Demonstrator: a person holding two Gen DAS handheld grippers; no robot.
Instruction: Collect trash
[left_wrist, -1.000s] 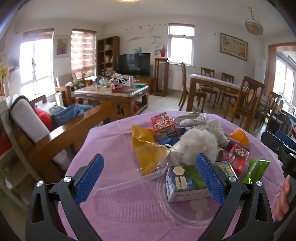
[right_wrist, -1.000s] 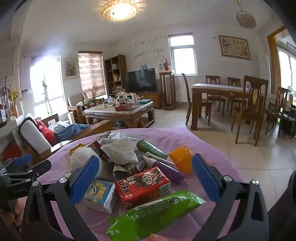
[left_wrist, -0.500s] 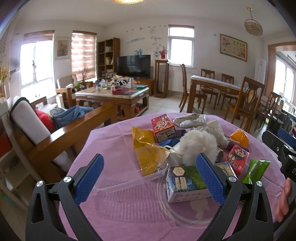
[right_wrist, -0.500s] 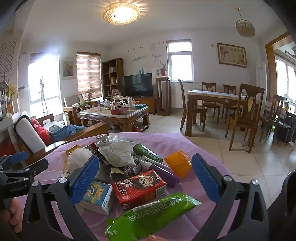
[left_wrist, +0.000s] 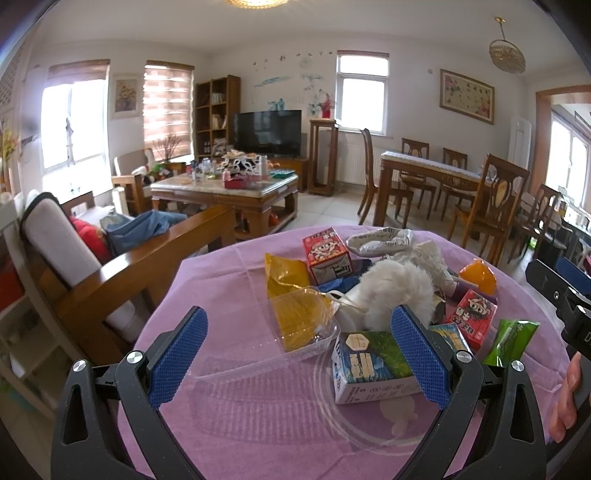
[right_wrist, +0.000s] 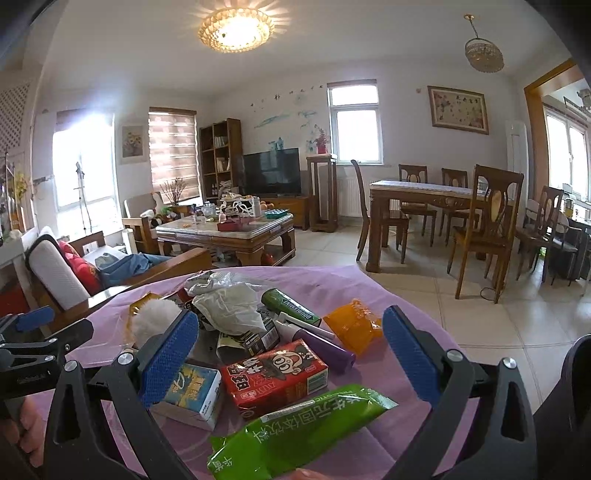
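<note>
Trash heaps between both spread grippers; only the left view shows the clear tray.

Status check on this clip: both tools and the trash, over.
Left tool open, empty. Right tool open, empty, above red drink carton and green plastic wrapper. Trash uncollected on purple tablecloth. Nothing blocking.

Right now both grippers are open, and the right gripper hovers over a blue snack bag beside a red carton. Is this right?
Not quite: the snack bag is green, not blue, as the right wrist view shows. Both the left gripper and right gripper are open, and the red carton lies beside the bag.
</note>
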